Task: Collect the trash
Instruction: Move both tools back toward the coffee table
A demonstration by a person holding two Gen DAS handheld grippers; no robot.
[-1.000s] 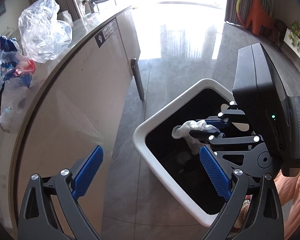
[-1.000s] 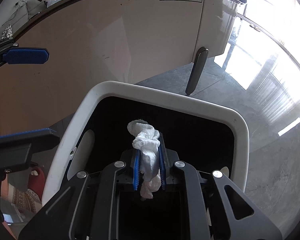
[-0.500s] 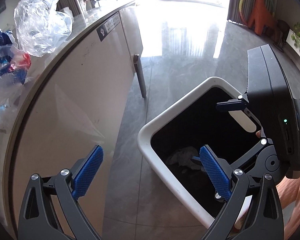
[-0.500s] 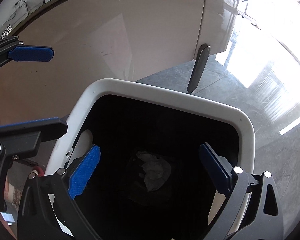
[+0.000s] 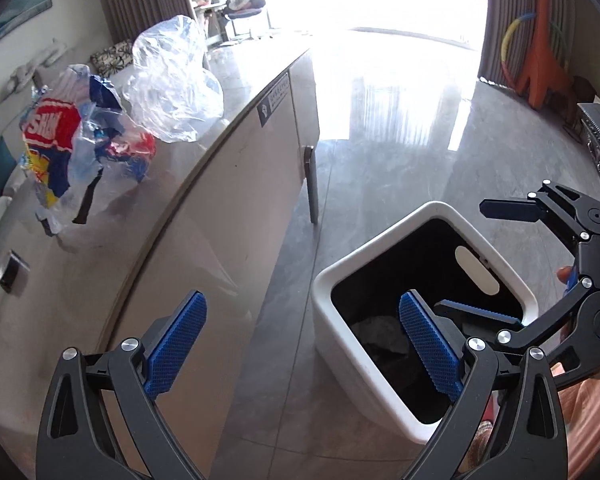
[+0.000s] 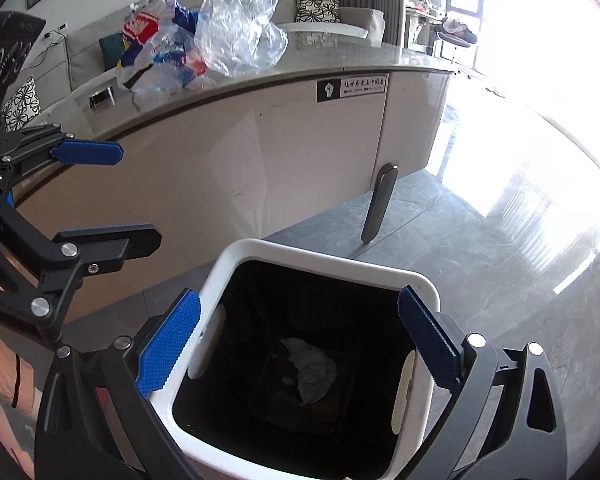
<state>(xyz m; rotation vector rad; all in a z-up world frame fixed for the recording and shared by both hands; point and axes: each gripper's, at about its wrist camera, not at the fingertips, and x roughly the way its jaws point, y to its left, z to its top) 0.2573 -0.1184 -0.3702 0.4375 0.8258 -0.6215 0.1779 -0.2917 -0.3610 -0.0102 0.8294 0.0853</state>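
Tissue sits at the bottom of the bin below my wide, empty right fingers, so I'd bring both hands, left fingers equally wide, up to the plastic bags on the tabletop ahead.

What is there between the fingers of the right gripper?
In the right wrist view, the right gripper holds nothing; between its open fingers the white bin shows, with the crumpled tissue at its bottom.
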